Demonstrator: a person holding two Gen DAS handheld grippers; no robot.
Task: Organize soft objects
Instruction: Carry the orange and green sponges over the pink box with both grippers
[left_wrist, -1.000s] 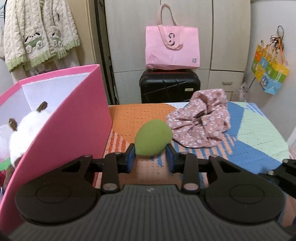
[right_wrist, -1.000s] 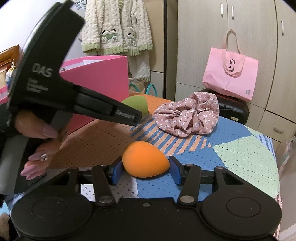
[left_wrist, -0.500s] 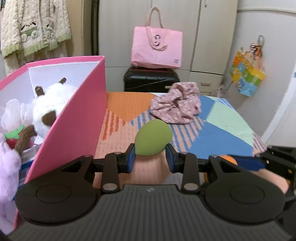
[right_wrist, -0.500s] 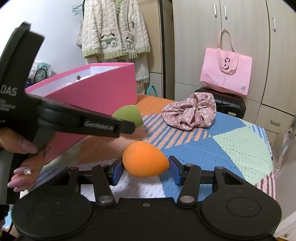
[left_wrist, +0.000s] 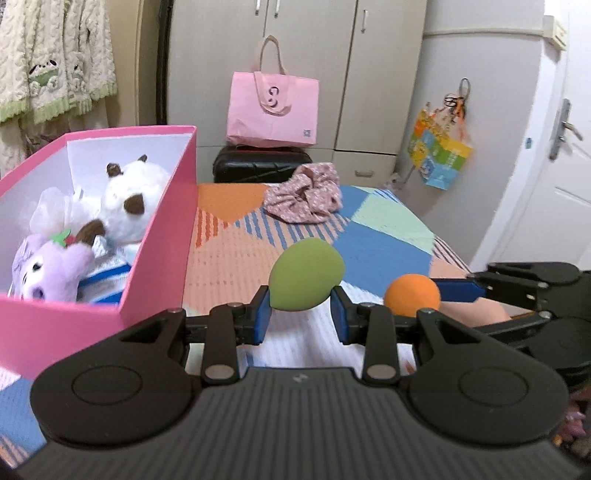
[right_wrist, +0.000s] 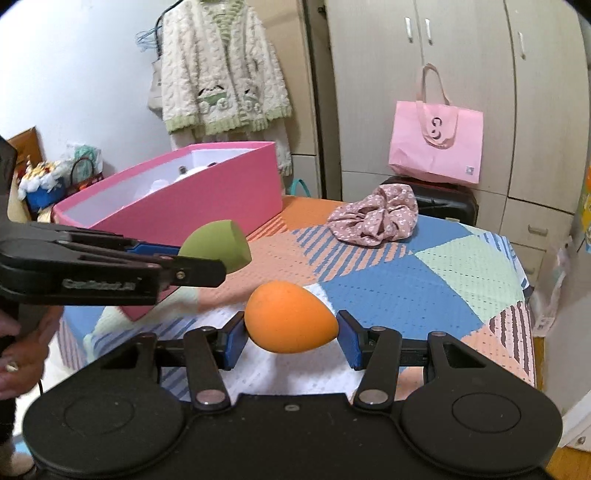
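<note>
Two sponges held aloft
Left gripper (left_wrist: 301, 314) clamps green sponge (left_wrist: 306, 278); right gripper (right_wrist: 291, 339) clamps orange sponge (right_wrist: 290, 321), right of pink box (left_wrist: 159, 229).

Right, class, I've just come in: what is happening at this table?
A person is tidying soft things with a tool in each hand. The left tool grips a green sponge, the right tool an orange sponge, both off the table near the pink box of plush toys. A floral scrunchie lies on the cloth.
</note>
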